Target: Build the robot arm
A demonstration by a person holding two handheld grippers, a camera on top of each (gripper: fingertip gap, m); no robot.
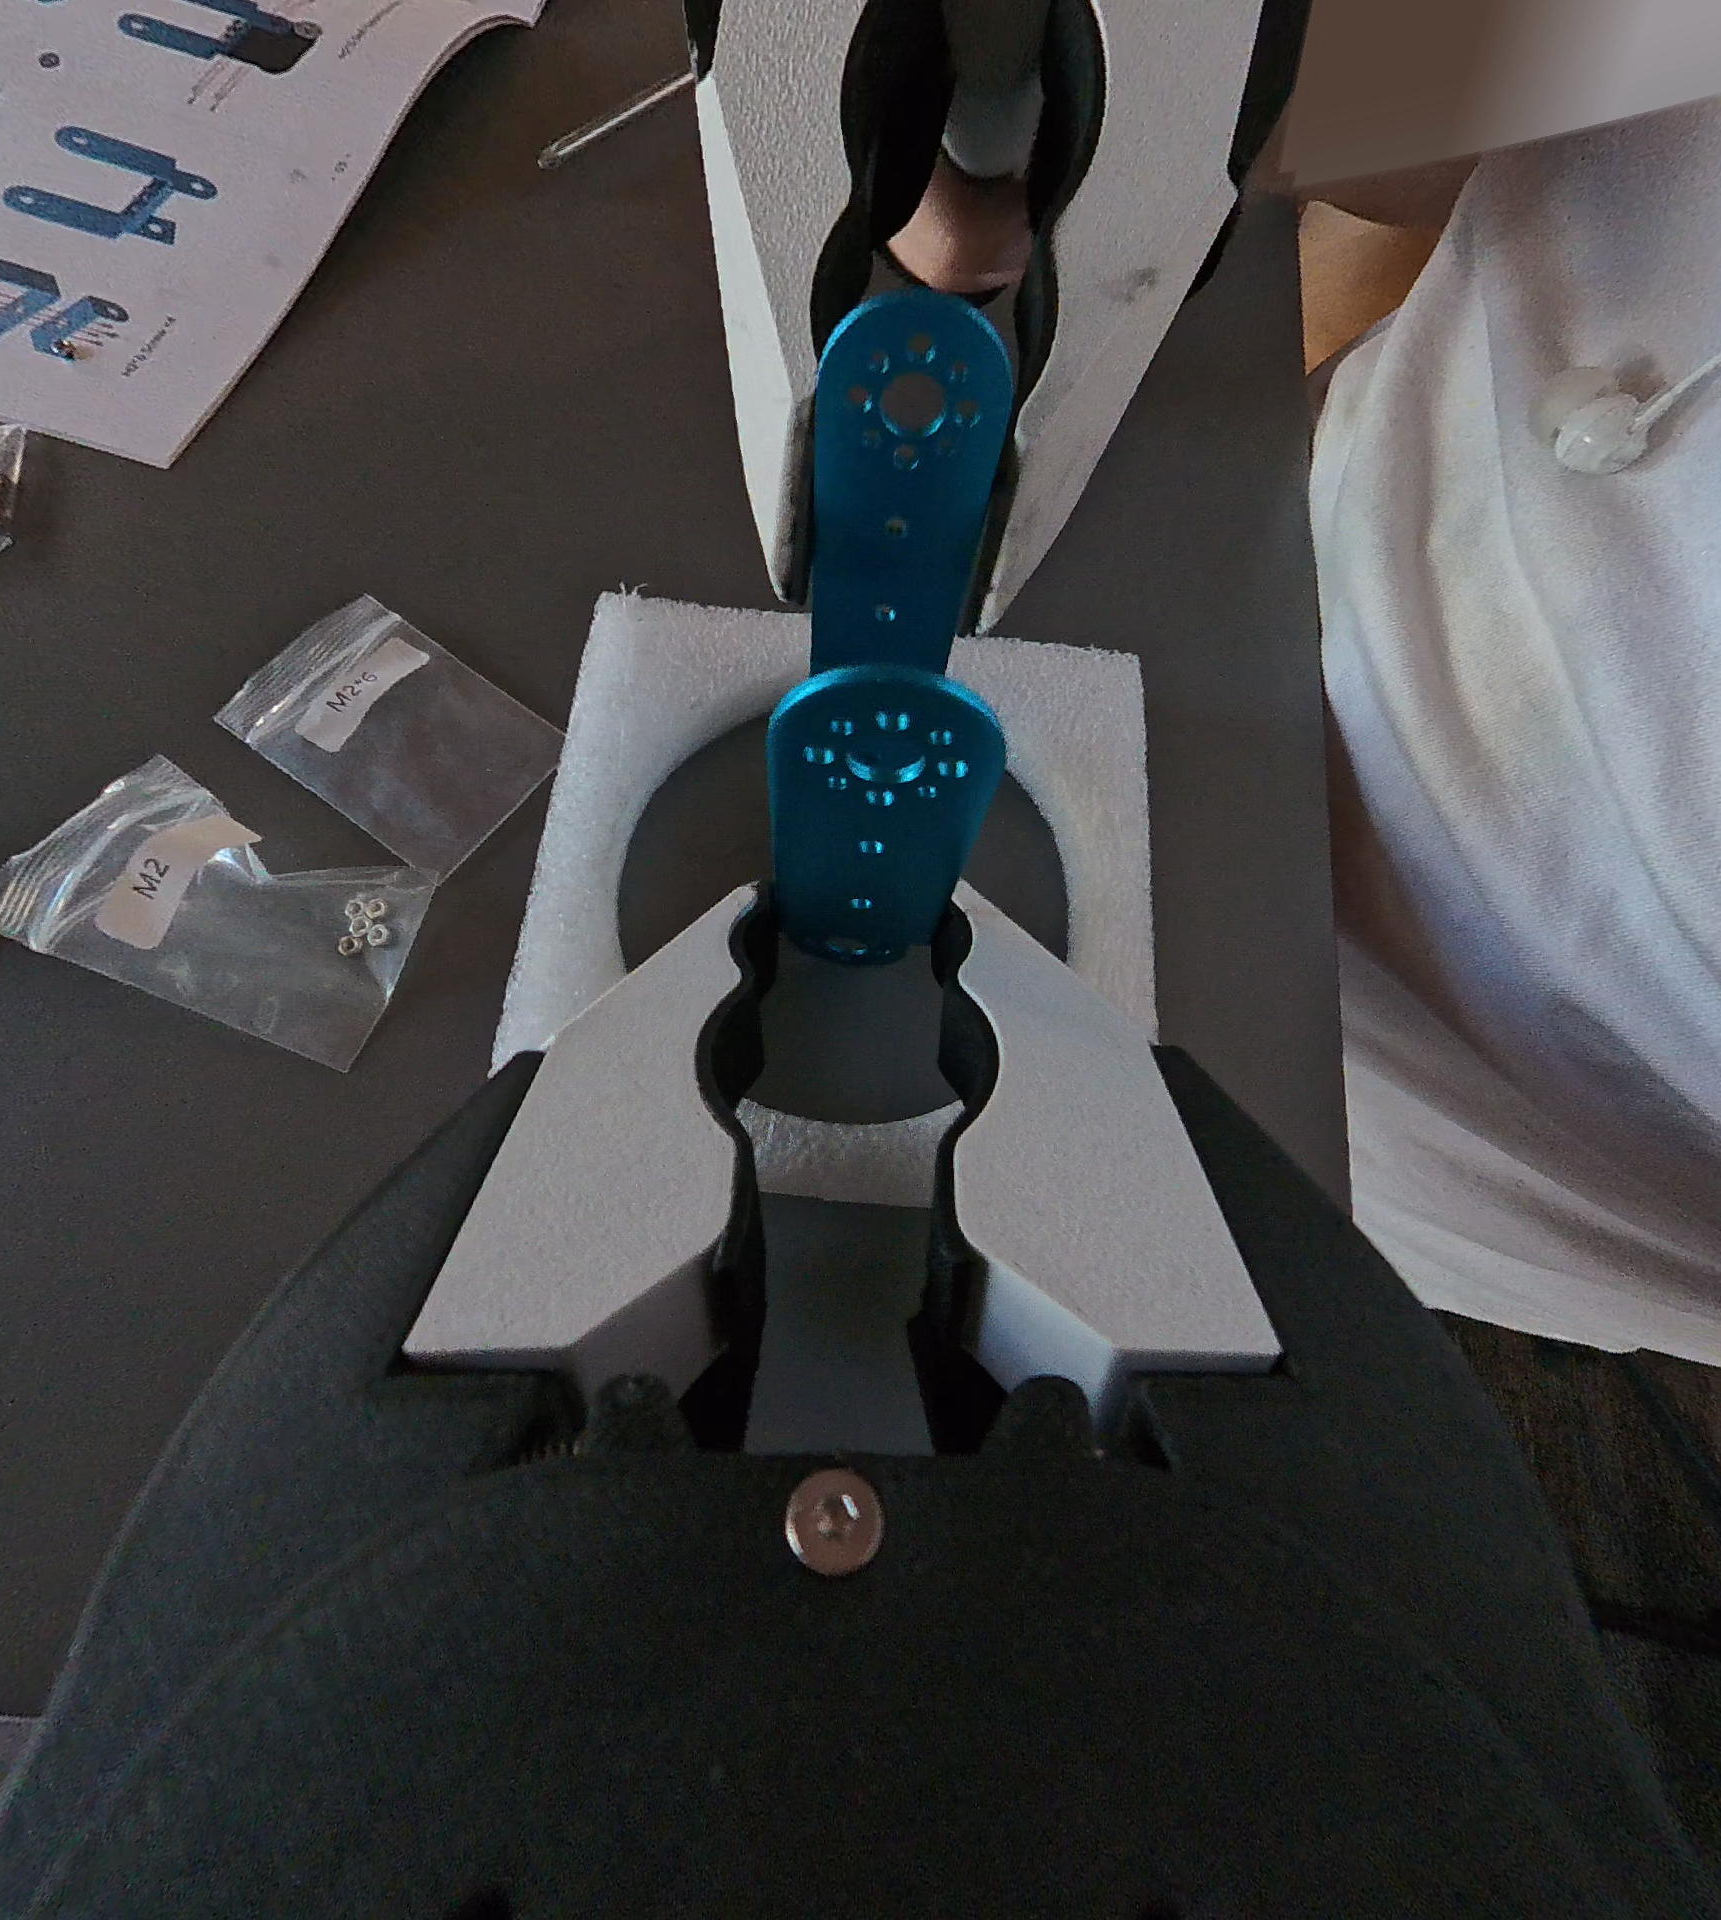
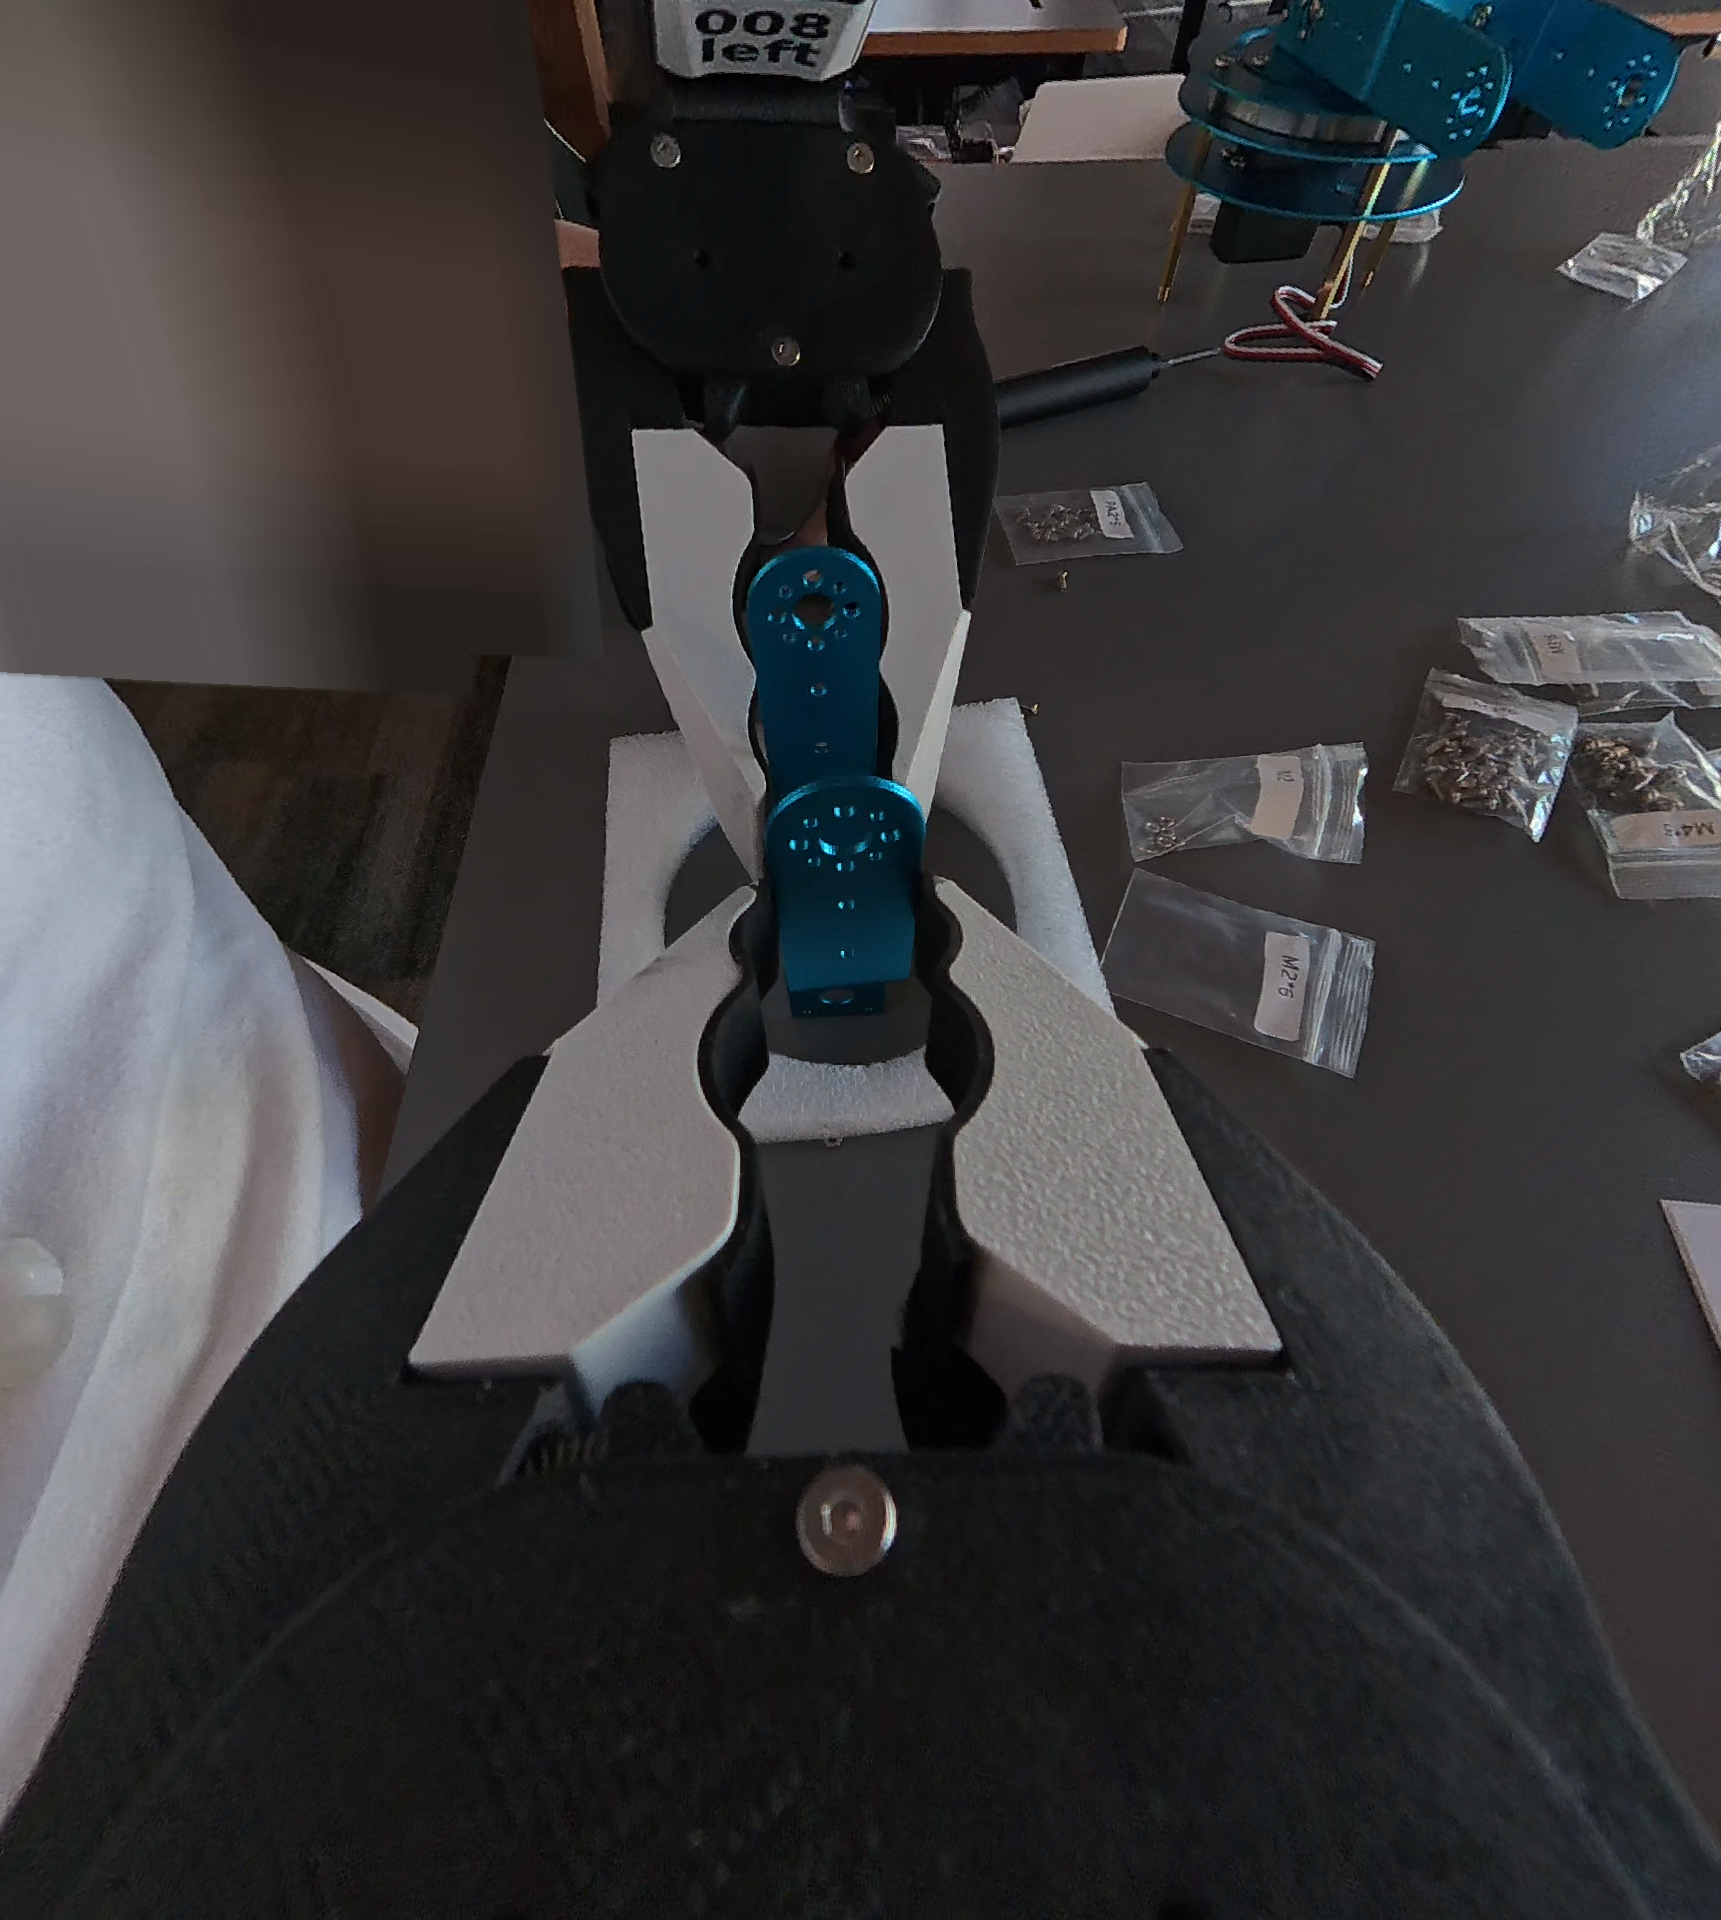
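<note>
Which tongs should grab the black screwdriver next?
Left, probably: the black screwdriver lies beside the left tongs, farther from the right tongs. Both currently grip the blue bracket.

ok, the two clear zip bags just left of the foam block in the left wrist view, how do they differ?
Contents: the farther bag looks empty; the nearer bag holds a few small nuts.
Shape: the farther bag lies smooth; the nearer bag is crumpled.
Place: the farther bag lies right beside the foam block; the nearer bag sits further off.
Both are clear, white-labelled and on the dark table.
</note>
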